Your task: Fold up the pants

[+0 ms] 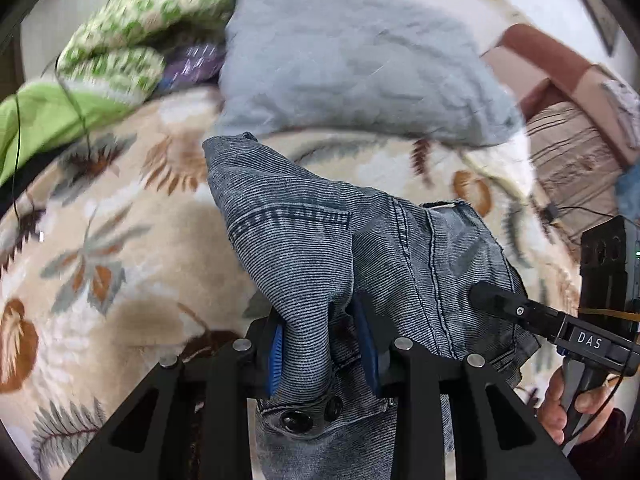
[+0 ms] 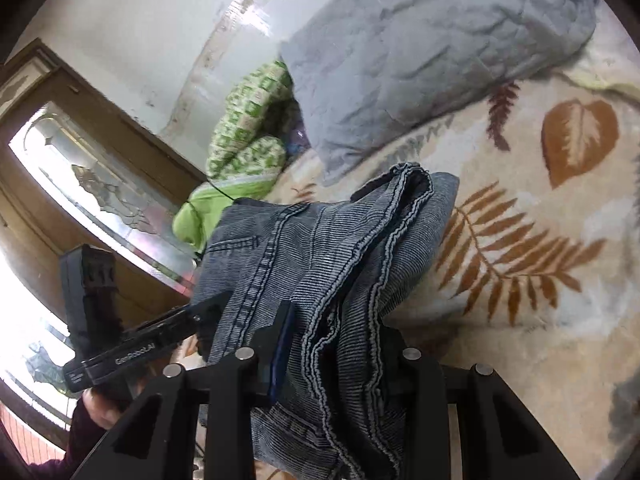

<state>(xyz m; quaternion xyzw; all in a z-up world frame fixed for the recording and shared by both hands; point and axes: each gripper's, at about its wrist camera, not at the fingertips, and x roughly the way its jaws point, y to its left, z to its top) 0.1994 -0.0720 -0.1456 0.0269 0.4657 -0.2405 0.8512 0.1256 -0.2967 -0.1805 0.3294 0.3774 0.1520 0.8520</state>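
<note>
Left wrist view: left hand-held gripper [image 1: 324, 344], black with blue pads, has its jaws narrowed onto a bunched fold of the grey-blue corduroy denim pants [image 1: 304, 240]; fabric fills the gap between both pads, so it is gripped; two dark buttons of the pants sit just below the pads, near the lens; pants drape up and away from the jaws, raised off the cream bed blanket with brown and grey leaf print [image 1: 100, 248]; right hand-held gripper [image 1: 492, 300] comes in from the right edge, its black tip against the right part of the same pants, a hand [image 1: 560, 404] on its handle below; far side has a pale grey crumpled pillow [image 1: 352, 64], a green-and-white patterned quilt [image 1: 132, 36] at far left, blurred; thin black cable [image 1: 76, 100] runs across the quilt.

Right wrist view: right hand-held gripper [image 2: 332, 356] jaws narrow, clamped on stacked seamed edges of the pants [image 2: 320, 248]; the cloth hangs thick over both fingers; left hand-held gripper [image 2: 208, 308] enters from the left, tip at the pants' left edge; wooden-framed glass door [image 2: 92, 184] at far left; pillow [image 2: 432, 40] far behind the pants.
</note>
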